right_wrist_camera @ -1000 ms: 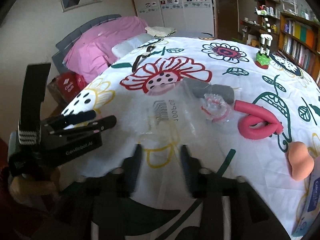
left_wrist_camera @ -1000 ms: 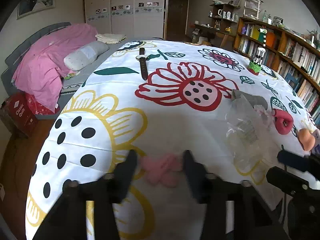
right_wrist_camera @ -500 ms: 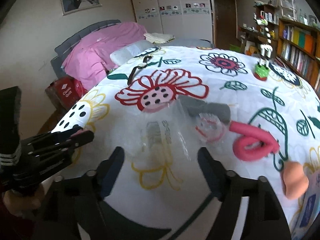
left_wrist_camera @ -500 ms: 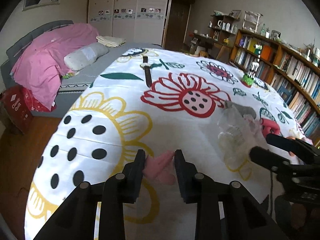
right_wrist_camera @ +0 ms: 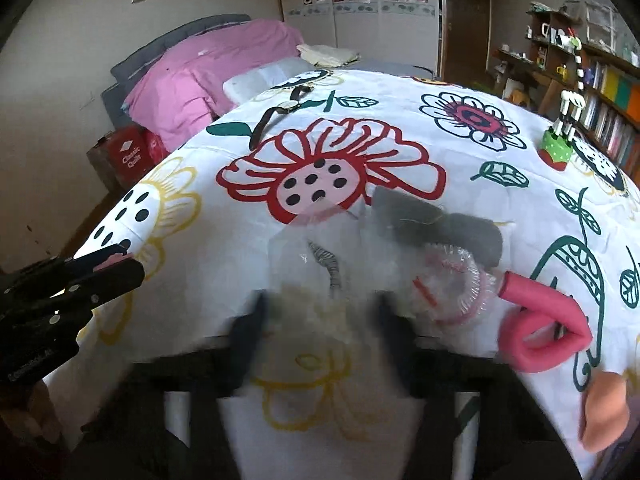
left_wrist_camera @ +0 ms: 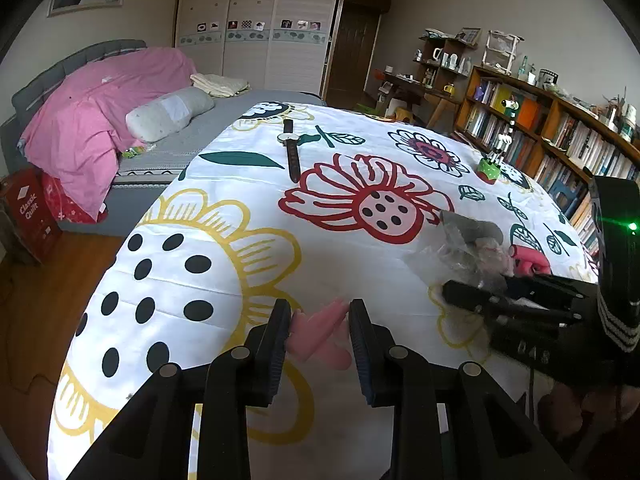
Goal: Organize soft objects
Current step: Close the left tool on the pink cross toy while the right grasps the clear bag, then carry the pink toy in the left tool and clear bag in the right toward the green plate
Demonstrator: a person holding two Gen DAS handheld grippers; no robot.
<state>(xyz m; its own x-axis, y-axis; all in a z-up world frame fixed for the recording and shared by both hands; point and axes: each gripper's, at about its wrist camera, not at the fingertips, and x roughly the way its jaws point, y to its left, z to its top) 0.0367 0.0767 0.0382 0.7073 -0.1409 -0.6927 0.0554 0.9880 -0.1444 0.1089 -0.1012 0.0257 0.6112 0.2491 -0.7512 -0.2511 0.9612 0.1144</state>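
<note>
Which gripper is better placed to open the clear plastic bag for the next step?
Right. The right gripper, jaws apart, points straight at the clear plastic bag just ahead of it. The left gripper is already shut on the small pink soft piece, off to the side.

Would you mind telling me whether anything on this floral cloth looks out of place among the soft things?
The wristwatch at the far end stands out: a hard item with a dark strap lying flat, well apart from the soft pieces. The striped figurine on a green base near the far right edge is also not soft. Nothing looks spilled or damaged.
</note>
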